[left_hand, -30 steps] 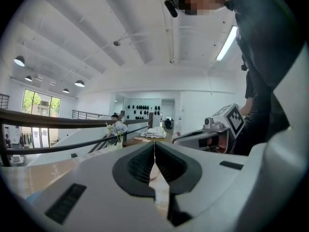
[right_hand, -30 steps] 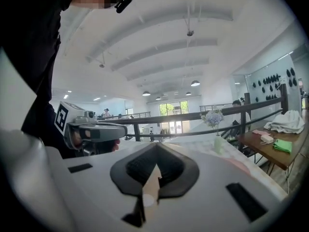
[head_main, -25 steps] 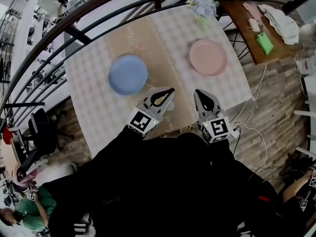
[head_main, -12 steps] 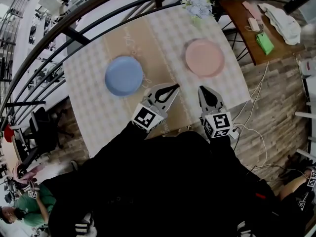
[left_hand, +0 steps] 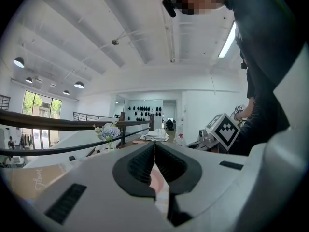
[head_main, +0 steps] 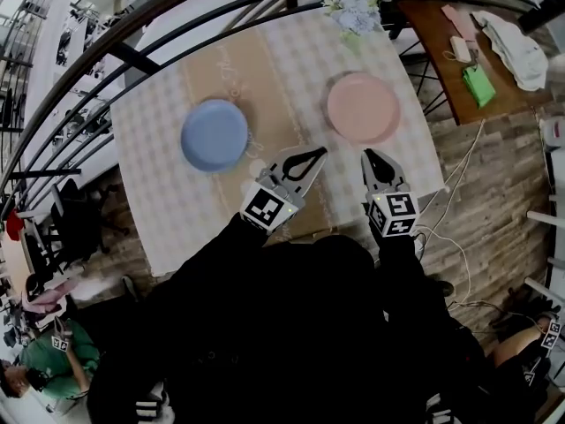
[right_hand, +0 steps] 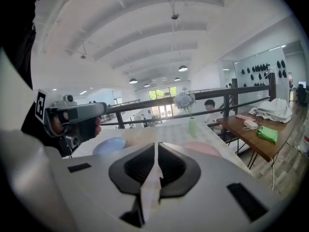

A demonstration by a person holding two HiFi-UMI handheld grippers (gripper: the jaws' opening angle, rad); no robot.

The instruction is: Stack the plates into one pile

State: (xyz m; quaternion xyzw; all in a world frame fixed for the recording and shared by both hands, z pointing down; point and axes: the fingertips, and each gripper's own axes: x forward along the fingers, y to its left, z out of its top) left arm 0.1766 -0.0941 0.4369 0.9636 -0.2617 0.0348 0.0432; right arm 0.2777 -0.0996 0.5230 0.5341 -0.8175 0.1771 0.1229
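Note:
A blue plate [head_main: 214,135] lies on the left half of the checked table [head_main: 150,148], and a pink plate [head_main: 363,107] on the right half. My left gripper [head_main: 316,153] hovers over the table's brown middle strip between the plates, its jaws shut and empty. Just below the pink plate's near rim is my right gripper [head_main: 368,155]. Its jaws have just been opening to a narrow gap, with nothing between them. The right gripper view shows that gap [right_hand: 157,144], with the blue plate [right_hand: 108,145] and the pink plate [right_hand: 203,148] beyond.
A vase of pale flowers [head_main: 356,11] stands at the table's far edge. A wooden side table [head_main: 446,56] with a cloth and small items is at the right. Black railings [head_main: 132,56] curve round the far side. Cables [head_main: 450,228] lie on the floor at the right.
Both grippers have moved forward over the table towards the plates, the right one closing on the pink plate's near rim. The right jaws have parted slightly.

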